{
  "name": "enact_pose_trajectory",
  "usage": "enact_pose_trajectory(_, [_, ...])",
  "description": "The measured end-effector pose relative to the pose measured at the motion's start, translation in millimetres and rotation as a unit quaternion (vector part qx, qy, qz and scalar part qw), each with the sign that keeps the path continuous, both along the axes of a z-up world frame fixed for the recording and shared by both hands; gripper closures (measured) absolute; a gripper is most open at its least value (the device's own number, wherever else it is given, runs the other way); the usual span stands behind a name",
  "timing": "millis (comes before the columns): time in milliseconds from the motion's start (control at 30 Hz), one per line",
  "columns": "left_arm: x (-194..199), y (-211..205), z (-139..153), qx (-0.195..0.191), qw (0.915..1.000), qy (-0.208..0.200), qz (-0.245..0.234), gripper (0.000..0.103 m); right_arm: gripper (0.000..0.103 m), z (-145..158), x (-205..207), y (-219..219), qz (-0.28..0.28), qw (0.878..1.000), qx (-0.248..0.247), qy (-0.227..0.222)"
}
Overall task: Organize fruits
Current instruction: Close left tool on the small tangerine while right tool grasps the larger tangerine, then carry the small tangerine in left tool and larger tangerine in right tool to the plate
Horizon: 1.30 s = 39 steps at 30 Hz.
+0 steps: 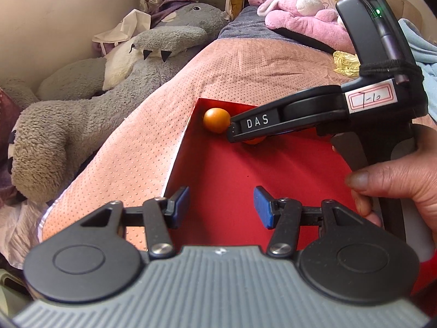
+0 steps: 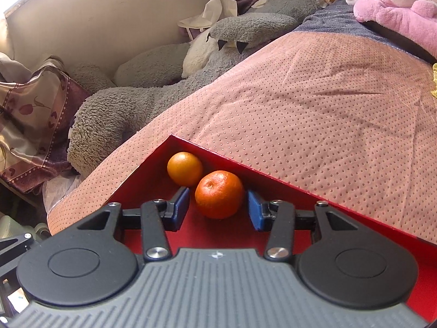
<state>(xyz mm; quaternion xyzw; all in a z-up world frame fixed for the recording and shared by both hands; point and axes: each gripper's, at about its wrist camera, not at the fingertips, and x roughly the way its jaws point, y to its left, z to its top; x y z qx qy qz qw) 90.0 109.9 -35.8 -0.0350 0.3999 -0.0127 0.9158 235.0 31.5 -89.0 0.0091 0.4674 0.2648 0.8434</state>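
Two oranges sit in the far corner of a red box (image 2: 273,169) lying on the bed's pink dotted blanket (image 2: 314,95). The darker orange (image 2: 219,198) lies between the spread fingers of the right gripper (image 2: 218,209), which is released (neither pad touches it). The lighter orange (image 2: 185,168) is just behind it. The left gripper (image 1: 221,206) hovers over the box floor, released, nothing between its fingers.

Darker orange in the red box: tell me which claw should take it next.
Right. The right claw is open with the darker orange between its fingers in the red box; the left claw hangs open farther back.
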Motion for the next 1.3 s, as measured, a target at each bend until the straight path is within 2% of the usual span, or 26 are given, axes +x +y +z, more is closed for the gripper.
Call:
enact_pose_trajectory(133, [9,-1,1,0.002,1.0000,0.002,0.001,0.048,0.060,7,-5,-12,0.002,1.000,0.001,-0.013])
enact_pose_trajectory(300, [32,-10,4,0.014,0.9999,-0.001,-0.001,0.048,0.059,28,-28,-59,-0.030,0.999,0.024,-0.027])
enact_pose_trajectory(567, [77,-11,-9,0.014,0.9995,0.026,0.009,0.048,0.060,39,-75,-120,-0.057,0.997,0.049,-0.020])
enact_pose_trajectory(900, [103,-22,-9,0.058,0.9981,0.012,-0.019,0.048,0.060,41,-94,-152,-0.074,0.995,0.069,-0.021])
enact_pose_trajectory(967, [104,-23,-11,0.065,0.9976,0.009,-0.021,0.051,0.060,41,-95,-156,-0.077,0.994,0.074,-0.021])
enact_pose_trajectory(1000, [104,-24,-12,0.070,0.9973,0.009,-0.019,0.056,0.060,40,-97,-158,-0.079,0.994,0.076,-0.019])
enact_pose_trajectory(1033, [104,-25,-13,0.075,0.9969,0.011,-0.020,0.069,0.060,40,-97,-159,-0.080,0.994,0.077,-0.019])
enact_pose_trajectory(1233, [93,-29,-16,0.086,0.9961,0.001,-0.019,0.069,0.060,35,-103,-168,-0.089,0.993,0.081,-0.013])
enact_pose_trajectory(1300, [91,-31,-13,0.072,0.9972,0.004,-0.018,0.069,0.060,34,-105,-170,-0.091,0.993,0.080,-0.011])
